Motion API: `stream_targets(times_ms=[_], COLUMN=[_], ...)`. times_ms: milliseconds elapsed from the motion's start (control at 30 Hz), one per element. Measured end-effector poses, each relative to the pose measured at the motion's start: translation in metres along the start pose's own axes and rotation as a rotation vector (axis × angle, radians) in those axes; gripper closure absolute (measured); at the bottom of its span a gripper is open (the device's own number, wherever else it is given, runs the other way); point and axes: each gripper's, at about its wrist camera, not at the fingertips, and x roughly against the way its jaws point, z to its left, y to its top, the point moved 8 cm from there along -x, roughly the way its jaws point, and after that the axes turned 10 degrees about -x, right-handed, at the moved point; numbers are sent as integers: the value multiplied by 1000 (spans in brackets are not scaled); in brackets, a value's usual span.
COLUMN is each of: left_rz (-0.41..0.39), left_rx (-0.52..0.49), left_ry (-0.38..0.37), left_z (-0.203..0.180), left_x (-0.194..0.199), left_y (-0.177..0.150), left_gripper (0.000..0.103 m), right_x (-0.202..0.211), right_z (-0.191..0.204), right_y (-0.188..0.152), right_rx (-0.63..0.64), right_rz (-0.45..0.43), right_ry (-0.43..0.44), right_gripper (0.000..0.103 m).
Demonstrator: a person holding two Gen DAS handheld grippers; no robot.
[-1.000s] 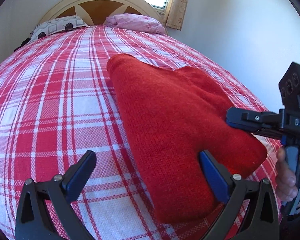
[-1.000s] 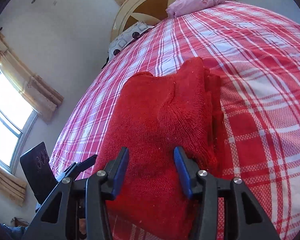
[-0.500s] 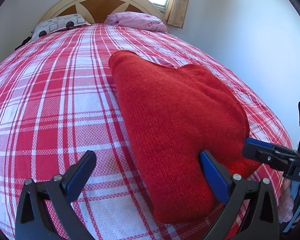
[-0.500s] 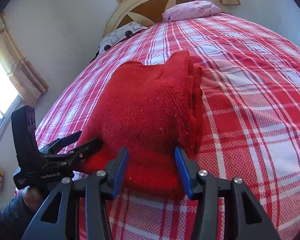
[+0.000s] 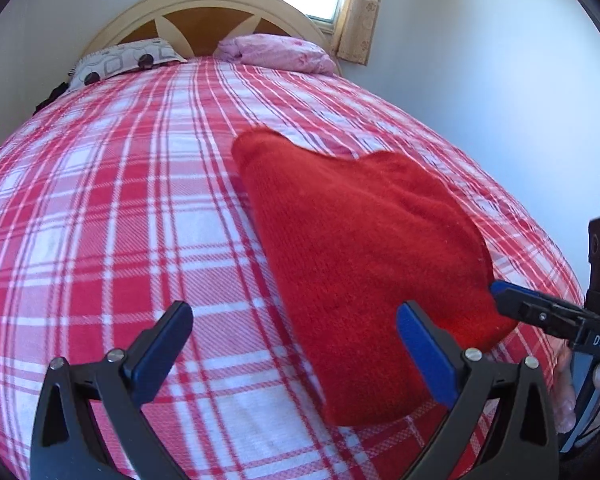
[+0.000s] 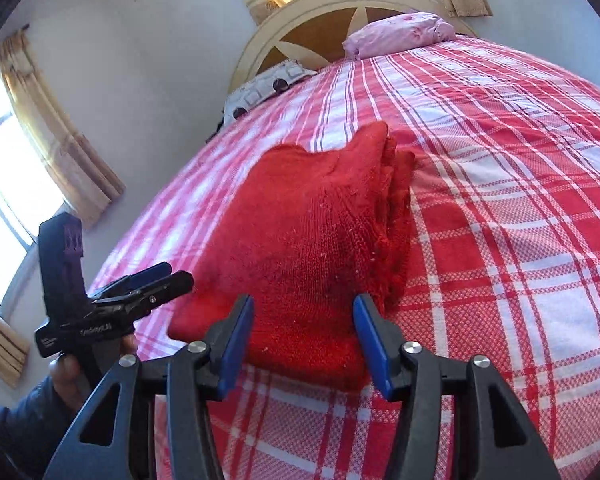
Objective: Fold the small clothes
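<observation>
A folded red knit sweater lies on the red-and-white checked bedcover, stacked in several layers. My left gripper is open wide, its right finger in front of the sweater's near left corner and its left finger over bare cover. From the right wrist view it shows at the left, off the sweater's edge. My right gripper hovers at the sweater's near edge with its jaws opening; the cloth shows in the gap, but the pads do not press it. In the left wrist view it points at the sweater's right corner.
A patterned pillow and a pink pillow lie against the wooden headboard at the far end. A white wall runs close along the bed's right side. Curtained windows stand to the left. A person's hand grips the left tool.
My right gripper has drawn back off the top of the sweater to its near edge, and its jaws have widened. My left gripper has lifted and backed away a little.
</observation>
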Motion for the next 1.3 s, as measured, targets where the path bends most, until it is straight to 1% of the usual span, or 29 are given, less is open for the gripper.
stream_targets(times_ms=[67,100,133,200,267,300,367,533,600,700,767,867,967,1000,1033,1067,1100,1133,1167,1200,1233,1300], left_rz=[-9,-11,-6,19,56,83,103,116,126,135,125,118,113,111,111,120,118,115,108,101,92,72], left_rx=[33,52,77,112,131,138,147,190,212,233,232,225,198,190,181,179,196,216,228,236,241,247], left_ry=[-8,-14,-25,-46,-62,-48,-60,-102,-131,-175,-197,-226,-223,-224,-237,-254,-283,-280,-268,-251,-238,-230], left_z=[12,18,26,36,44,48,50,55,56,56,53,49,43,41,36,31,26,27,27,29,30,31], left_x=[4,5,1,-10,-27,-38,-48,-65,-74,-83,-86,-91,-94,-94,-95,-97,-96,-96,-95,-91,-86,-70], left_y=[9,13,17,19,19,18,16,23,26,28,32,36,38,39,40,41,41,41,42,43,45,49], left_gripper=[0,0,0,0,0,0,0,0,0,0,0,0,0,2,18,31,40,47,55,59,68,71], right_x=[6,9,11,9,0,-7,-20,-50,-61,-77,-83,-87,-94,-97,-101,-103,-107,-107,-108,-105,-101,-92], right_z=[0,-1,-2,-5,-10,-14,-20,-34,-43,-53,-58,-58,-55,-52,-49,-48,-46,-47,-47,-46,-43,-32], right_y=[9,14,20,34,46,52,59,70,75,78,79,80,78,78,78,79,78,77,77,78,79,79], right_rx=[-17,-24,-32,-61,-93,-107,-124,-172,-224,-294,-316,-314,-271,-250,-235,-233,-248,-264,-274,-273,-258,-223], right_rz=[-19,-35,-54,-69,-51,-42,-13,53,67,112,112,107,121,127,133,142,157,159,156,144,126,97], right_ry=[3,-10,-17,-9,-10,-15,-23,-11,7,42,51,52,23,9,-2,5,33,47,56,61,61,68], right_gripper=[37,27,25,25,25,25,25,25,25,25,25,25,26,29,42,51,58,61,62,64,66,67])
